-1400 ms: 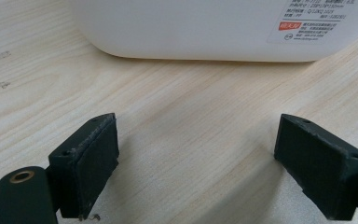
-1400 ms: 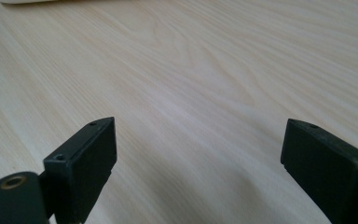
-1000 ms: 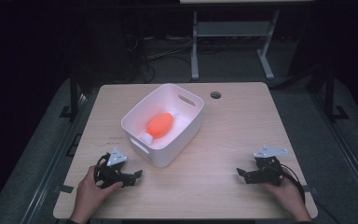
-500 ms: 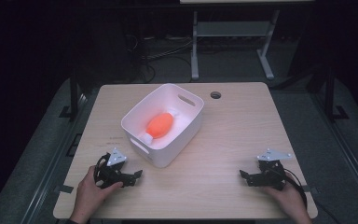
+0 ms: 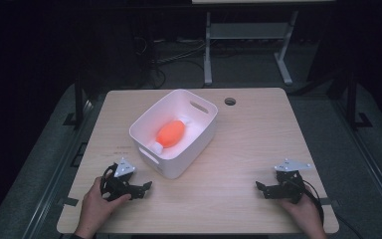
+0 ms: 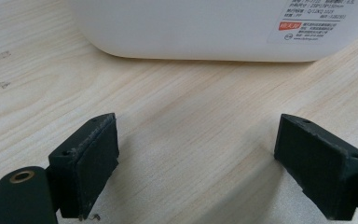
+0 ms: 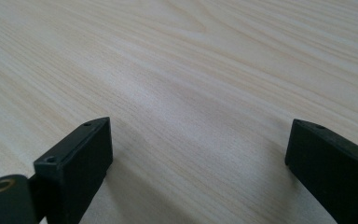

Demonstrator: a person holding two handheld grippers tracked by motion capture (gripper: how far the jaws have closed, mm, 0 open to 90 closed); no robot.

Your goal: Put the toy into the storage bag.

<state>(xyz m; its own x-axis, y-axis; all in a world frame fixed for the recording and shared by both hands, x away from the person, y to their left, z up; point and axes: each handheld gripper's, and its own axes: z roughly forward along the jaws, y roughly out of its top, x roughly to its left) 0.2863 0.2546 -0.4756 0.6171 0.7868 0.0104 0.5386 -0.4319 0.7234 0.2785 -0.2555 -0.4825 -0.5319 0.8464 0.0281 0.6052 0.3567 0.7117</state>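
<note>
Nearest, at the front edge of the bench [image 5: 238, 209], two hands come in from below, each holding a gripper that rests low on the wood. On the left side, the left hand [image 5: 95, 206] holds the left gripper [image 5: 146, 187] with its jaws spread wide and nothing between them; its own camera shows the two black pads [image 6: 86, 163] well apart over bare wood grain, with the rounded lower wall of the white tub [image 6: 205, 28] close ahead and a small printed label [image 6: 314, 21] with a red patch stuck on that wall. Well apart from it, on the right side, the right hand [image 5: 306, 214] holds the right gripper [image 5: 259, 188], and its jaws are likewise released and empty, pointing toward the middle of the bench; its own camera shows only pale wood between and beyond its pads [image 7: 74, 168]. Farther in, the tub [image 5: 144, 134] stands left of the bench's centre, turned at an angle, just beyond the left gripper and not touching it. Inside the tub lies an orange bottle [image 5: 170, 133] with white ends, on its side along the tub's length. Beyond that, near the far edge, a round cable hole [image 5: 230, 101] is cut in the bench top. Past the bench, on the dark floor, stands a grey metal frame [image 5: 248, 45].
</note>
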